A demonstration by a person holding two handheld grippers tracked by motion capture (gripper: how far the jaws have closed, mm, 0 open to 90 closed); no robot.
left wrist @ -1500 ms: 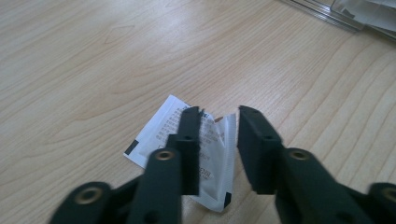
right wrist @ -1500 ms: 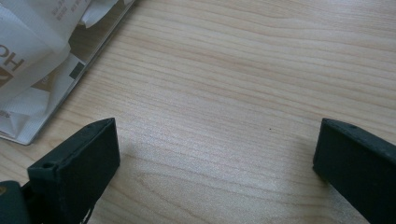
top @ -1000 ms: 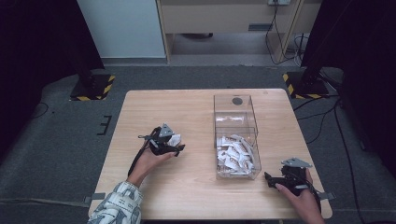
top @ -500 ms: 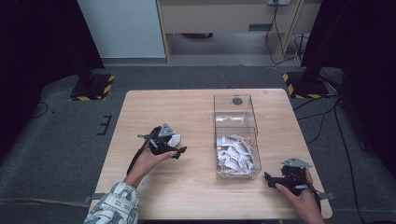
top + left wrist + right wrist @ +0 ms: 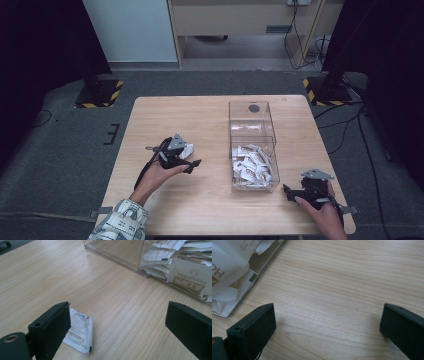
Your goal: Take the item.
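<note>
Left gripper view: tool (image 5: 120, 327) wide open, empty.

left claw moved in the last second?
Yes, slightly. In the high view the left claw has edged right, toward the clear box, and a bit nearer the person's table edge. The sachet lies below it.

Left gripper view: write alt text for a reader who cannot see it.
A small white sachet lies flat on the wooden table, just beside the left jaw of the open left tool. Beyond it stands a clear plastic box holding a heap of similar white sachets in one compartment.
</note>
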